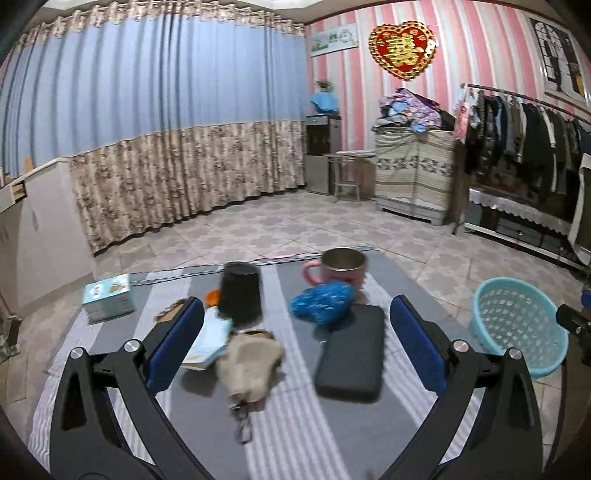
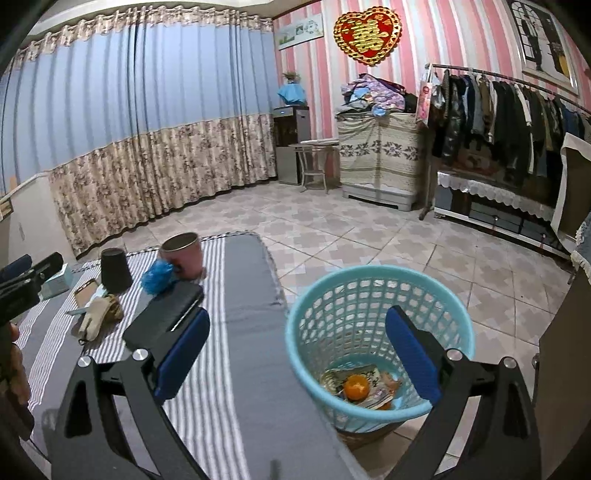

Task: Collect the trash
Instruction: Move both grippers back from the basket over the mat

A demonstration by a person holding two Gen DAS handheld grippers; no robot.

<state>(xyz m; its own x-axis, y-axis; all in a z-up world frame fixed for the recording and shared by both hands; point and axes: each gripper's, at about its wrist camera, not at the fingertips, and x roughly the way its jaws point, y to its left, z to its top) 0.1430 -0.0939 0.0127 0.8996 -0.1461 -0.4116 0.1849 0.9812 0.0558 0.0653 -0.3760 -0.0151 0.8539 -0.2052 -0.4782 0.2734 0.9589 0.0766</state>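
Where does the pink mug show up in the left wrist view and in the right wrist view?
Left wrist: pink mug sits center, at the table's far edge, behind the blue crumpled bag.
Right wrist: pink mug sits left of center, tilted by the lens.
Shared landmark: the red heart wall ornament.

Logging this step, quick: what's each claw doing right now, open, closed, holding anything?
Left claw: open, empty, over the table clutter.
Right claw: open, empty, over the basket.
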